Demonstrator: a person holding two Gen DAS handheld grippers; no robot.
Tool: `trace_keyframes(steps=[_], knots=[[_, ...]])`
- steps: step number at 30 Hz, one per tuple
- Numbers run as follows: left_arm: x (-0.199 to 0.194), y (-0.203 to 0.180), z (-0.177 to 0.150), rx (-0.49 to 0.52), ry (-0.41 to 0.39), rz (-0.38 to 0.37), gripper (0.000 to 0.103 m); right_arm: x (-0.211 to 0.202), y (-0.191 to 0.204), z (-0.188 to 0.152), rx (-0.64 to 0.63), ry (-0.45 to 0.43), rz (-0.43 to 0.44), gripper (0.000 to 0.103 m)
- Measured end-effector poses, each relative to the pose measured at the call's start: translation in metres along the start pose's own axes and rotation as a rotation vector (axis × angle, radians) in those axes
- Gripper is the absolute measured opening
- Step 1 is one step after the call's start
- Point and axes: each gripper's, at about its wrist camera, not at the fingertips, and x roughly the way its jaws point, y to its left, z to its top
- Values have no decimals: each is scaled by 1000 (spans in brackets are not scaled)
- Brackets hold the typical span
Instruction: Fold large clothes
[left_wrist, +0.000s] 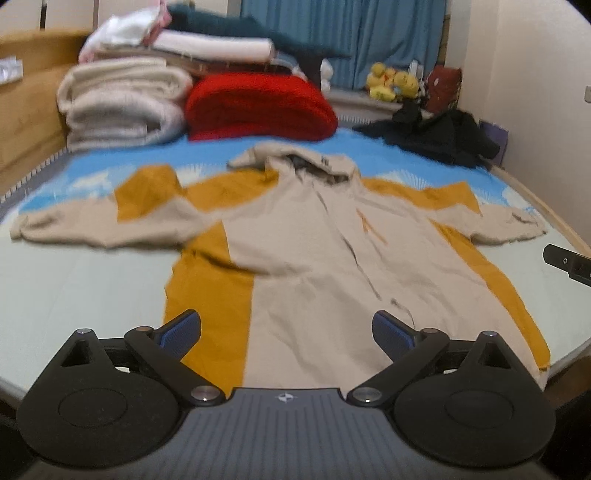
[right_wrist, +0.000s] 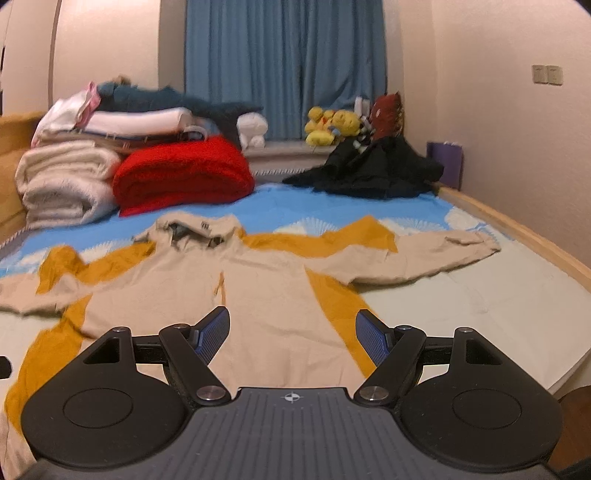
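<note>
Both grippers, left gripper (left_wrist: 287, 331) and right gripper (right_wrist: 292, 332), are held with jaws apart and empty above the hem of a beige-and-mustard hooded jacket (left_wrist: 314, 243), which is spread flat on the bed (left_wrist: 74, 280). If only one fabric layer is pinched, a lopsided fold is likely, and the far sleeves may be dragged into creases.

bed (left_wrist: 92, 280), jacket (left_wrist: 314, 258), blankets (left_wrist: 122, 107), dark clothes (left_wrist: 439, 136)
</note>
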Motion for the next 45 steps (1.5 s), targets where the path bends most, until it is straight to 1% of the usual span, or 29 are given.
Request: trace_keyframes(steps=[6,8,12,14,17,19,22,24,25,26,27,29,31,33,35,37,38,39,40,42,43,44,45], knots=[[-9,12,16,37,-123,61,100,-4,2,17,34,-154,-33,77],[-10,19,21,29,-158,72,100,-2,4,22,28,-183,-36,77],[-7,32,35,22,-219,94,100,4,12,33,-5,-204,-22,76],[-7,36,43,31,-261,107,100,8,17,40,-21,-204,3,76],[3,48,60,24,-279,112,100,18,28,54,-39,-196,30,76],[14,62,71,1,-271,115,100,27,35,64,-44,-189,47,77],[38,86,89,-43,-231,105,96,46,47,79,-50,-175,70,77],[57,102,104,-57,-203,102,84,60,56,87,-58,-161,82,77],[66,109,111,-56,-196,102,82,68,63,92,-66,-152,86,77],[76,118,119,-51,-193,99,77,77,69,96,-75,-151,89,77],[86,125,125,-42,-188,97,71,86,75,101,-82,-157,90,77],[107,142,134,-39,-173,90,63,104,84,111,-83,-158,102,77],[133,162,138,-57,-140,81,57,123,94,122,-78,-158,119,77],[159,184,137,-81,-101,78,48,141,102,131,-80,-166,127,77],[185,212,135,-125,-55,81,46,158,108,138,-66,-169,167,76],[206,243,129,-167,-13,102,46,171,112,138,-65,-173,183,76],[213,256,126,-183,-4,118,46,178,113,136,-68,-165,186,74],[221,272,123,-203,9,137,46,187,115,134,-70,-138,182,66],[230,288,119,-228,29,157,46,195,117,134,-70,-110,185,61],[242,321,114,-290,50,182,46,210,118,134,-57,-69,212,45],[247,338,113,-321,50,197,46,216,119,133,-51,-54,215,41],[252,353,112,-345,55,219,46,223,121,131,-51,-40,217,34],[258,368,110,-369,58,247,47,229,123,130,-55,-29,218,29]])
